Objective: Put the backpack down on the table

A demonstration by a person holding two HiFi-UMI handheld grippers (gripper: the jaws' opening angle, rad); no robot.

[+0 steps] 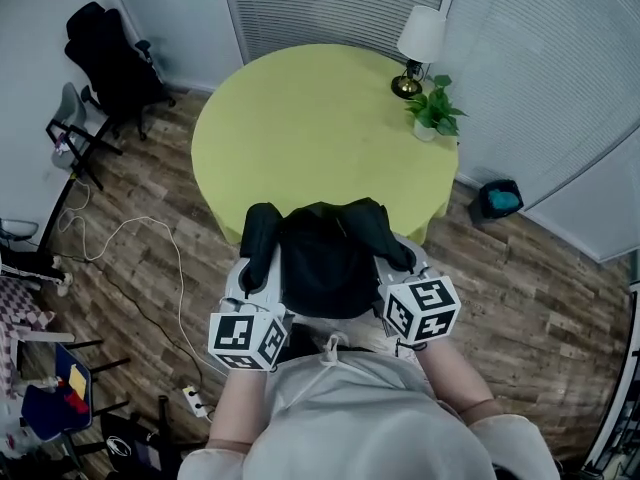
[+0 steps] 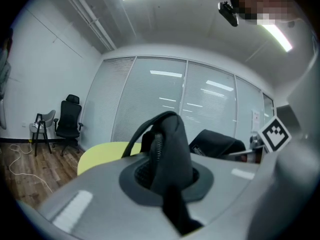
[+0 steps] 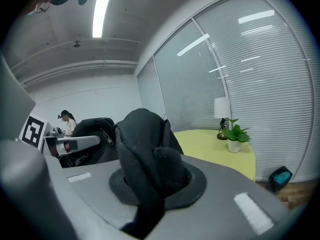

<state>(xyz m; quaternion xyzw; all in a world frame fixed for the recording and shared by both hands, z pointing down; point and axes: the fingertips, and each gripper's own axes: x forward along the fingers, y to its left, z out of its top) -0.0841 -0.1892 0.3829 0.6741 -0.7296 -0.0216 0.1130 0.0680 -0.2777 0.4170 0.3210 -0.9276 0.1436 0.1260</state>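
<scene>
Right, both tongs are clamped shut on black fabric. The left tongs (image 2: pixel 167 184) pinch a padded fold of the backpack (image 1: pixel 325 258), which rises between the jaws with a thin loop arching over its top. The right tongs (image 3: pixel 157 184) grip another thick padded part of the same bag (a shoulder strap, by the look of it).

From the head view I see the backpack held between the two marker cubes, close in front of the person's chest, with its far side over the near rim of the round yellow-green tabletop (image 1: pixel 320 118). I cannot tell whether its bottom touches that rim.

At the tabletop's far right edge stand a lamp (image 1: pixel 420 43) with a white shade and a small potted plant (image 1: pixel 435 108), just beside each other and well apart from the bag. A black office chair (image 1: pixel 110 63) sits on the wooden floor (image 1: pixel 150 218) at the far left, and a blue-lined bin (image 1: pixel 498 200) stands to the right of the tabletop.
</scene>
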